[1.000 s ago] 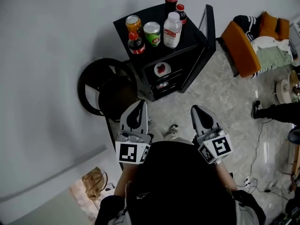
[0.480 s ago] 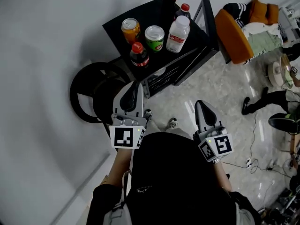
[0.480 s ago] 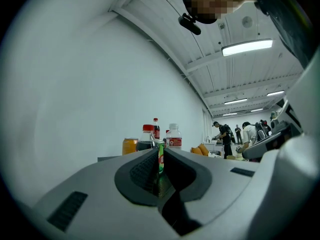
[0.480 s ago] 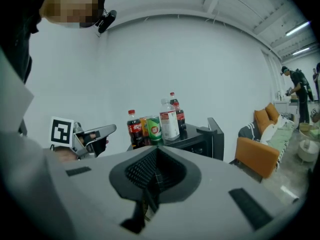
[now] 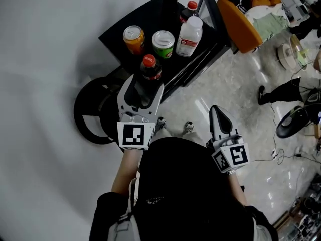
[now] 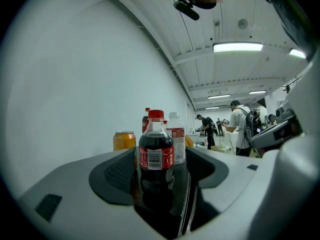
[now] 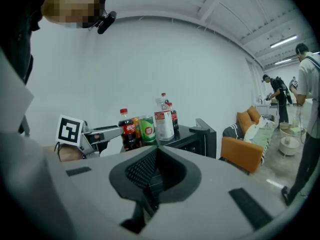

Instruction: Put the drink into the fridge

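Since the earlier frame the left tool has swung up toward the black cabinet. Its jaws have just been opening and now stand spread on either side of the small cola bottle. In the left gripper view there is a gap between each pad and the bottle, so nothing is pinched yet. The right tool hangs lower right of centre over the floor, jaws pressed together and empty.

The task looks barely begun. The drink is on the near edge of the cabinet top, just left of centre in the head view, ungrasped. Closing on it, lifting it and setting it inside all remain. The cabinet is probably the fridge, with its door apparently swung out at the upper right, though the inside is not visible now.

A plain white wall fills the left of the head view and pale glossy floor the right. An orange sofa sits at the top right, and other people stand beyond it in the gripper views. A round black stool-like frame sits left of the cabinet. On the top, behind the cola, are an orange can, a green can, a clear bottle and two more dark bottles.
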The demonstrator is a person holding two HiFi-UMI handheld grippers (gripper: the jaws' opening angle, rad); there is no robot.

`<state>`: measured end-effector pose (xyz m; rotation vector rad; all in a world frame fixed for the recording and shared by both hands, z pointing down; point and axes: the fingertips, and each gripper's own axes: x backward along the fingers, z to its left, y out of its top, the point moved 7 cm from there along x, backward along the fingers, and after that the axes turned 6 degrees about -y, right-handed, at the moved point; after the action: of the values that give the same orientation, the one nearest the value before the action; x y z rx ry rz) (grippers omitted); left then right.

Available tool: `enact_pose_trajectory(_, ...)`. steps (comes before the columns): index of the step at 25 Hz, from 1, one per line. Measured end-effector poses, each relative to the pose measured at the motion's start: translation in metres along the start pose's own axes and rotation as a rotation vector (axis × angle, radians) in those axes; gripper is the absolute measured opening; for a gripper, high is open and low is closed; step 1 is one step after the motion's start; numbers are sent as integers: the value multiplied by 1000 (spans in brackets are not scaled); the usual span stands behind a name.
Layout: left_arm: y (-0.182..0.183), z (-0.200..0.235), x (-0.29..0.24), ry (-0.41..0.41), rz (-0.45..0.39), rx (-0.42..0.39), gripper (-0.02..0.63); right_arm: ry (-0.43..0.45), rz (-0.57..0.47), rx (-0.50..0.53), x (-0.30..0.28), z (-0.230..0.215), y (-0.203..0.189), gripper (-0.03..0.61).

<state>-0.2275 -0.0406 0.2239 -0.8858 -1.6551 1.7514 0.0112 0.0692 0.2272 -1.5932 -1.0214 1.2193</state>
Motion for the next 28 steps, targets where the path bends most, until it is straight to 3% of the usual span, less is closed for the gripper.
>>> enact_pose_trajectory(14, -2, 14, -41, -78, 0, -37, 325, -150, 3, -14, 8, -3, -5, 14)
enact_pose_trajectory(28, -5, 14, -48, -16, 9, -21, 319, -144, 6, -13, 8, -24, -2, 14)
